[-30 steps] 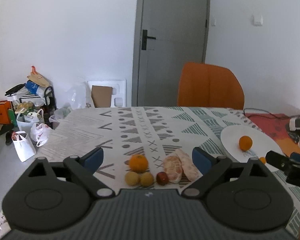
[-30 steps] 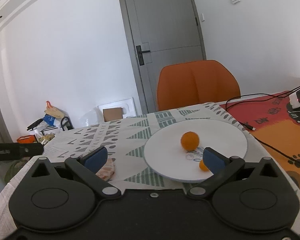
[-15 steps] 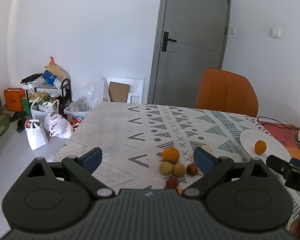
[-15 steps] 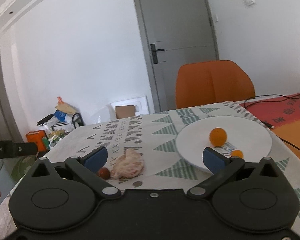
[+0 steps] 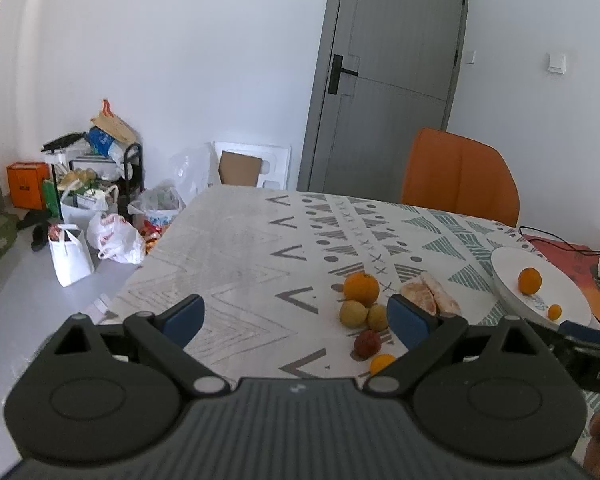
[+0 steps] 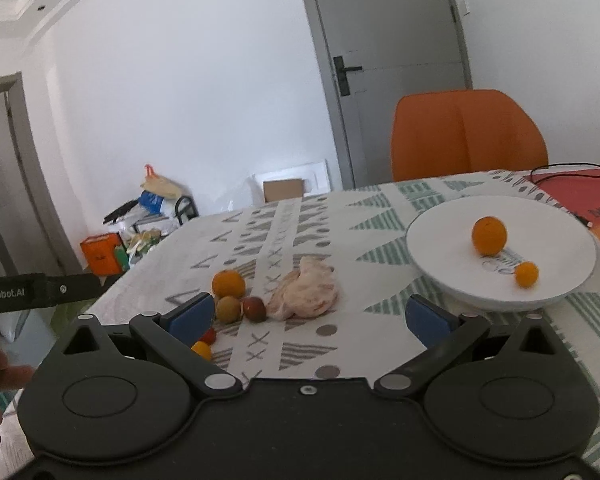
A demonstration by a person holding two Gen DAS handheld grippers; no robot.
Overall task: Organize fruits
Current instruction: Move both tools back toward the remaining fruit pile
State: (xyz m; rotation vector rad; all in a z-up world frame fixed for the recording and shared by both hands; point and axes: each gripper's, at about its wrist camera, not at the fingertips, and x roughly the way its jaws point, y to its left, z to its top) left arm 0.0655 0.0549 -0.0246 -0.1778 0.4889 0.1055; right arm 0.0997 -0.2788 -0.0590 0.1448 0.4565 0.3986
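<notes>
A grey door (image 5: 396, 76) with a black handle (image 5: 338, 74) is set in the white wall, shut. An orange chair (image 5: 458, 176) is drawn up at the far side of the table, which is covered by a patterned cloth (image 5: 260, 256). A red mat (image 6: 580, 196) with a black cable (image 6: 572, 170) across it is seen at the table's right end. On the floor by the wall, white plastic bags (image 5: 88, 246), an orange box (image 5: 26, 184) and a cluttered black rack (image 5: 100, 164) are crowded together, with a piece of cardboard (image 5: 240, 168) propped against white foam packing (image 5: 256, 164) nearby.
</notes>
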